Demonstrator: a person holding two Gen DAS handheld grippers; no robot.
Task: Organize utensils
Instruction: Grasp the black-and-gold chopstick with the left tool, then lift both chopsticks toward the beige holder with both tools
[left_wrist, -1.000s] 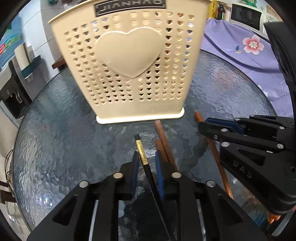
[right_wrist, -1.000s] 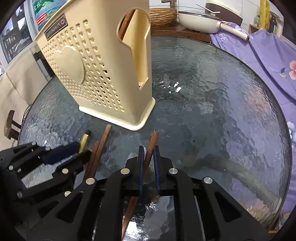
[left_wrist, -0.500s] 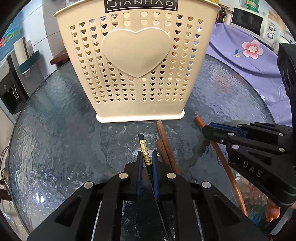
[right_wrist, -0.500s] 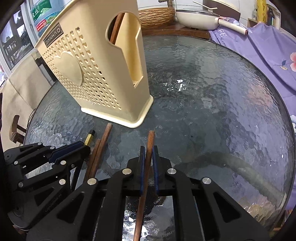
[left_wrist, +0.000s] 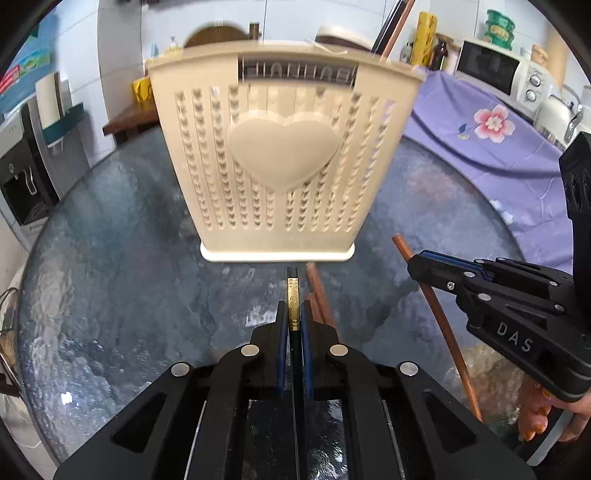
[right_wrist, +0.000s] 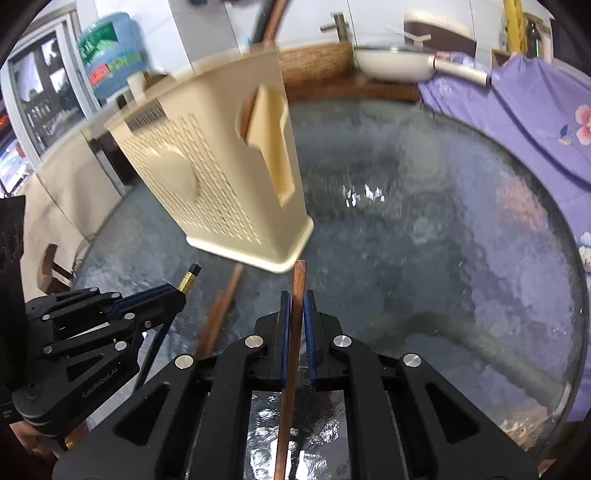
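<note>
A cream perforated utensil holder (left_wrist: 282, 158) with a heart on its front stands on the round glass table (left_wrist: 110, 258); it also shows in the right wrist view (right_wrist: 221, 177). My left gripper (left_wrist: 294, 314) is shut on a black chopstick with a gold band (left_wrist: 293, 295), lifted in front of the holder. My right gripper (right_wrist: 295, 302) is shut on a brown wooden chopstick (right_wrist: 297, 284), also lifted; it shows in the left wrist view (left_wrist: 424, 295). Two brown chopsticks (left_wrist: 319, 295) lie on the glass below. Other sticks stand in the holder (left_wrist: 391, 29).
A purple flowered cloth (left_wrist: 480, 140) covers the surface to the right, with a microwave (left_wrist: 495, 70) behind it. A white pan (right_wrist: 399, 62) and a wicker basket (right_wrist: 314, 62) sit beyond the table. A water dispenser (left_wrist: 22, 162) stands at the left.
Both grippers have risen with their chopsticks off the glass and tilted up, so the holder's top rim and the room behind have come into view.
</note>
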